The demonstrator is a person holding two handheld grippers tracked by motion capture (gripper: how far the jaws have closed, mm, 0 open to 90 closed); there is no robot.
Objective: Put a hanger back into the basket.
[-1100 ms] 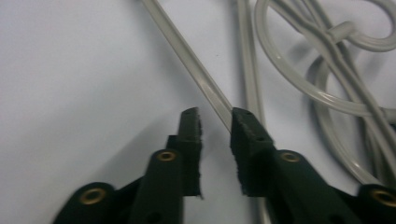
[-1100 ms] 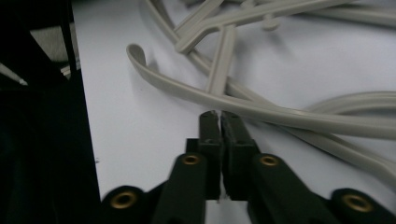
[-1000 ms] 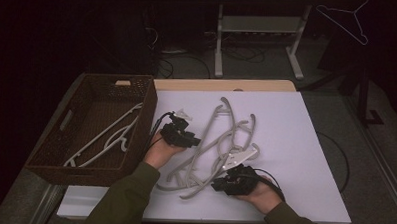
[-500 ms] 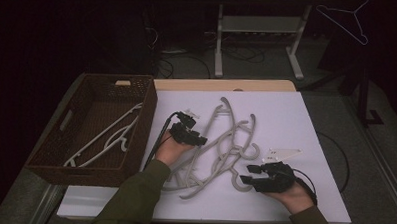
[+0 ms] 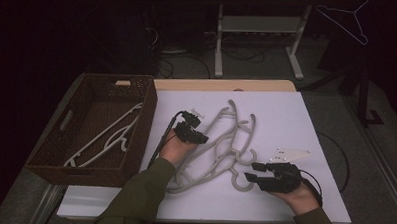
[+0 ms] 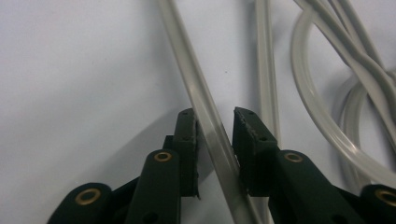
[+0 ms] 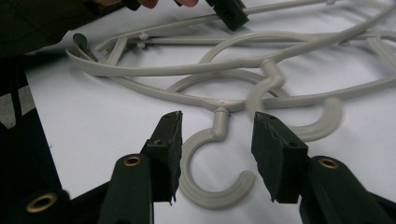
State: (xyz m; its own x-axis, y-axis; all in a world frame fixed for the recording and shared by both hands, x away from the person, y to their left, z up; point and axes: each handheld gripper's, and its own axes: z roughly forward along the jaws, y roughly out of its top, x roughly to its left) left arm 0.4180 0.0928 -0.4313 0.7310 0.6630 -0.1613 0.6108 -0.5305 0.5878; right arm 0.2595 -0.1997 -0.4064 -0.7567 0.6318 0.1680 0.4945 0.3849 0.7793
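Pile of grey plastic hangers (image 5: 220, 148) tangled mid-counter (image 5: 296, 115) on the white sheet, just right of the wicker basket (image 5: 141, 115), which holds more white hangers (image 5: 105, 139). Left gripper (image 5: 198, 134) sits at the pile's left edge; jaws have just been closing, one hanger bar (image 6: 210, 135) between them: left pad touching it, right pad with a slight gap near the tip, so a firm pinch can't be confirmed. Right gripper (image 5: 252, 174) at the pile's near right, jaws spread on either side of a hanger hook (image 7: 215, 172), pads clear of it; hook lies flat on the sheet.
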